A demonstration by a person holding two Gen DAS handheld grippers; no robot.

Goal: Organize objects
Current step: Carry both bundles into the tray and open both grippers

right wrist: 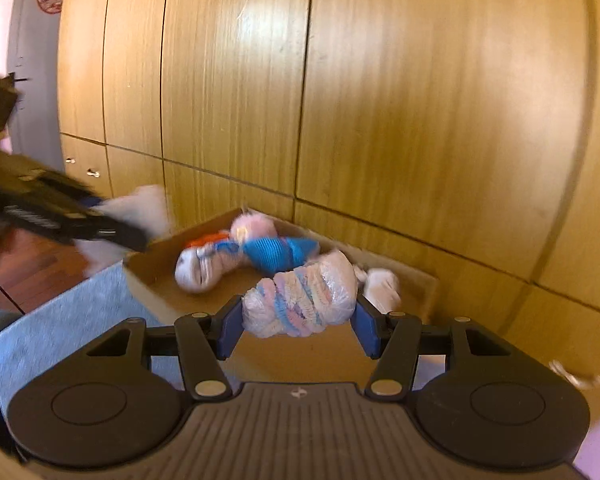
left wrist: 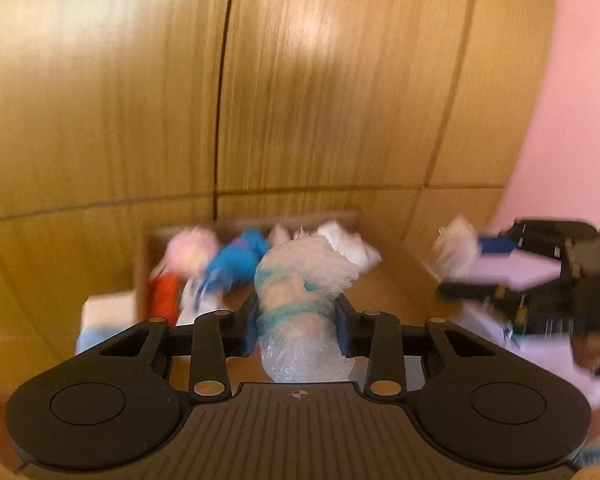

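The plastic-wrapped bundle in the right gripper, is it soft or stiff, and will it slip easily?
The bundle is probably soft: it bulges between the right gripper's pads. Its shiny plastic wrap may be slippery, so it could slide from a light squeeze. It looks light for its size, as rolled fabric usually is, though the pictures cannot confirm that.

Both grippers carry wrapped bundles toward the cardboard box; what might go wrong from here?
1. The left gripper pinches its plastic-wrapped bundle low down, so the top-heavy part may tip out.
2. The cardboard box already holds toys, so the right gripper's striped bundle may land on them.
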